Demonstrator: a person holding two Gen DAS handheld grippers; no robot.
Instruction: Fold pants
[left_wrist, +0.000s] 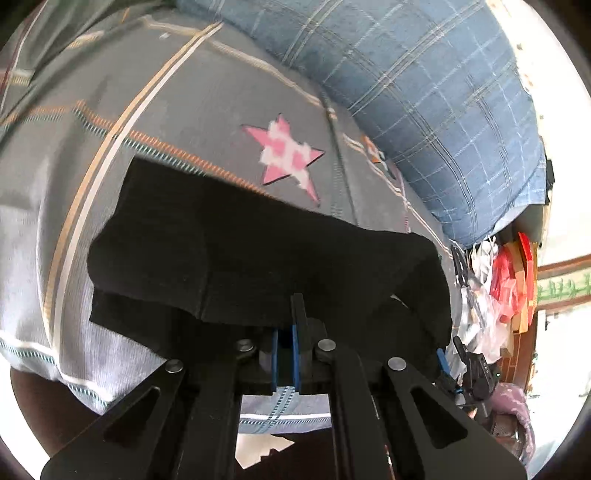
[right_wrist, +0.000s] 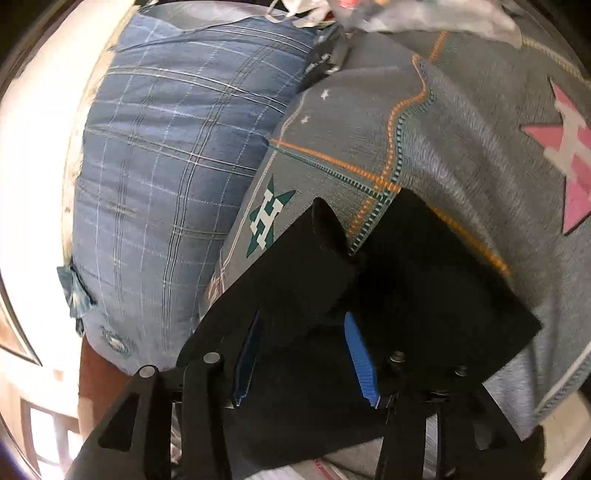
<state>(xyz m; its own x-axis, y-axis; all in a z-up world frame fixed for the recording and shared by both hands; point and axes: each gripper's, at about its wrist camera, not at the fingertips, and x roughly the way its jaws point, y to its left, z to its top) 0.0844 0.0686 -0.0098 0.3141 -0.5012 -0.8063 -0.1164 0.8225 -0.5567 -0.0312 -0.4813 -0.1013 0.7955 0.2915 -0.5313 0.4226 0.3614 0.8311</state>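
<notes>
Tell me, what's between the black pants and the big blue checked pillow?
In the left wrist view, only grey bedspread lies between the black pants and the blue checked pillow, with a pink star printed on that stretch.

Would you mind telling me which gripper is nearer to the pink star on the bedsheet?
Left. The left gripper sits just below the pink star; the right gripper sees it far off at its view's edge.
</notes>
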